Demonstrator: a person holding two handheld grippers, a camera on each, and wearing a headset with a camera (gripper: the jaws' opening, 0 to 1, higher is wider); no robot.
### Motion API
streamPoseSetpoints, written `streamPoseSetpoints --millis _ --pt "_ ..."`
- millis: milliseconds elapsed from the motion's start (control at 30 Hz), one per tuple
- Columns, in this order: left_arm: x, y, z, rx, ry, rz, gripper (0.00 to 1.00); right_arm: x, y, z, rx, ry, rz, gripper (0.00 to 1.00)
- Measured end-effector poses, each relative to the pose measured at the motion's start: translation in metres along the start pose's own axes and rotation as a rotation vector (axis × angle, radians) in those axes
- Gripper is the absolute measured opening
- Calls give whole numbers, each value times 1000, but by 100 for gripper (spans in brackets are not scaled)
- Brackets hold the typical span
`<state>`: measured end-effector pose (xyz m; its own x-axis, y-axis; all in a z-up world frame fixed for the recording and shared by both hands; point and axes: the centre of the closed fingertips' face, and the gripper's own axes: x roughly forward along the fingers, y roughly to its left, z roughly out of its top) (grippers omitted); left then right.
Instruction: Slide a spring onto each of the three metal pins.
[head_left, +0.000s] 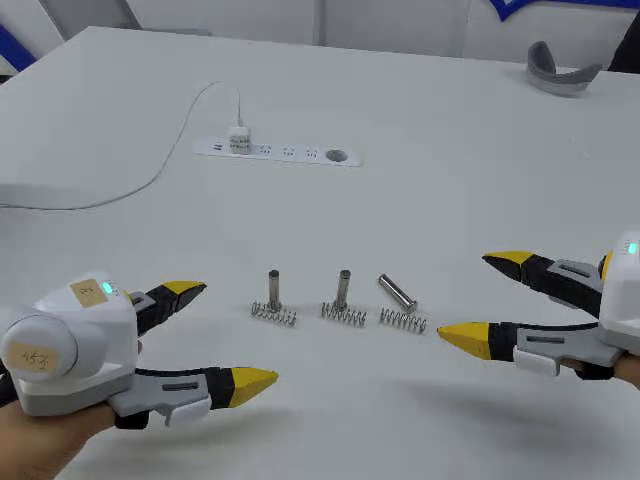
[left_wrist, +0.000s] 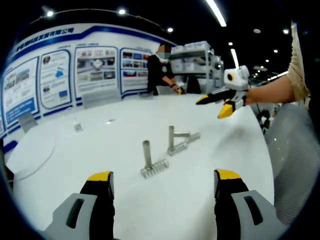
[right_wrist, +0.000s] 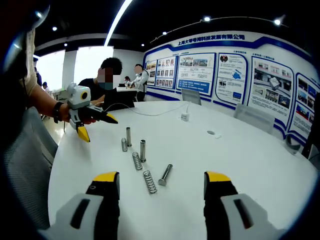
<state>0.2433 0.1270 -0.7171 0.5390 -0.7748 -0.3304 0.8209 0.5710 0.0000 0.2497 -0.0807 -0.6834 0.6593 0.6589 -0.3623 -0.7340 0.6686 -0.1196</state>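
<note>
The left claw (head_left: 236, 332) hangs low over the near left of the table (head_left: 420, 200), its yellow-tipped jaws spread wide, gripping nothing and touching nothing. To its right the left pin (head_left: 273, 289) stands upright, with the left spring (head_left: 273, 314) lying crosswise at its foot on the near side. From the head view the coil looks to touch the pin's base, though that is hard to make out. Next the middle pin (head_left: 343, 288) also stands upright, and the middle spring (head_left: 343, 315) lies in front of it in the same way. The right pin (head_left: 397, 292) lies flat on its side, slanting from far left to near right, with the right spring (head_left: 403, 321) just in front of it on the table. The right claw (head_left: 465, 295) hovers past that, jaws likewise wide apart and empty, tips pointing in toward the row, near the right spring but apart from it. Bare table lies between each claw and the row, and between the springs and the person. Behind the pins and well apart from them sits a power strip (head_left: 277, 152) with a white plug (head_left: 239, 139) and a cable (head_left: 150, 178) trailing left. A grey curved piece (head_left: 560, 72) rests by the far right edge.
</note>
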Motion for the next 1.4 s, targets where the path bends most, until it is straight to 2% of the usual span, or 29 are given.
streamPoseSetpoints --millis 333,533,833,1233,1400 --pt "0 0 1 0 -3 4 83 8 -8 5 2 15 -12 66" --pt "0 1 1 -4 -6 5 83 19 -11 5 -5 62 -15 61" --pt "1 0 2 0 -7 5 83 35 -18 9 -12 105 -19 55" --pt "1 -2 5 4 -11 7 83 56 -31 -1 4 202 -56 46" --pt "1 -3 6 6 -11 7 83 63 -31 -3 16 224 -54 44"
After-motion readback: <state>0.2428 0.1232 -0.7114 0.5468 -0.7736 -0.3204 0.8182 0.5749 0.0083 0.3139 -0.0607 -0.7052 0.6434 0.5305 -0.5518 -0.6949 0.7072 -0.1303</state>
